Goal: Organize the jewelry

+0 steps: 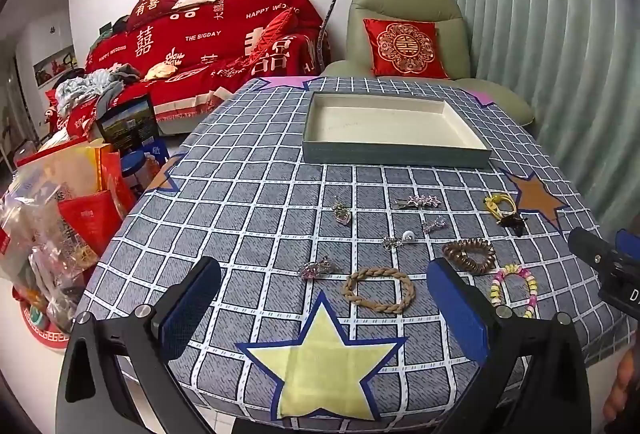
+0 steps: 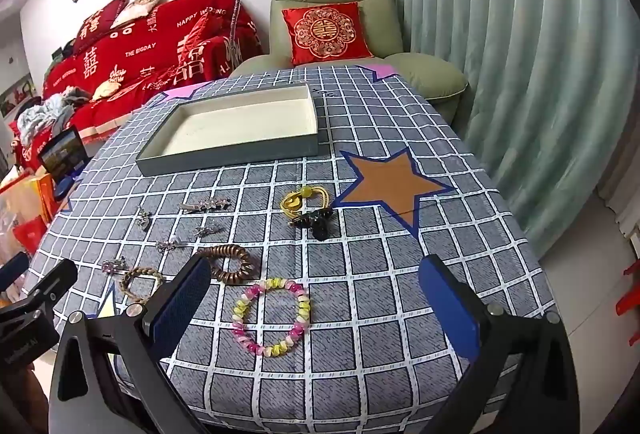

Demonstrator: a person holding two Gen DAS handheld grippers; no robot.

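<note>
An empty grey tray with a cream inside [image 1: 394, 154] [image 2: 228, 158] sits at the far side of the table. Jewelry lies loose on the checked cloth: a tan braided ring [image 1: 378, 290] [image 2: 142, 280], a brown coil band [image 1: 469, 254] [image 2: 231, 262], a pink and yellow bead bracelet [image 1: 514, 290] [image 2: 272, 316], a yellow hair tie [image 1: 499, 203] [image 2: 305, 199], a black clip [image 2: 316, 222], and several small silver and pink pieces [image 1: 416, 201]. My left gripper [image 1: 324, 310] is open above the near edge. My right gripper [image 2: 316, 306] is open over the bead bracelet.
The table has a grey checked cloth [image 1: 248, 202] with star patches. A green armchair [image 1: 404, 18] stands behind it, a red-covered sofa [image 1: 208, 46] to the left, bags and boxes [image 1: 60, 218] on the floor at left, and a curtain [image 2: 520, 54] at right.
</note>
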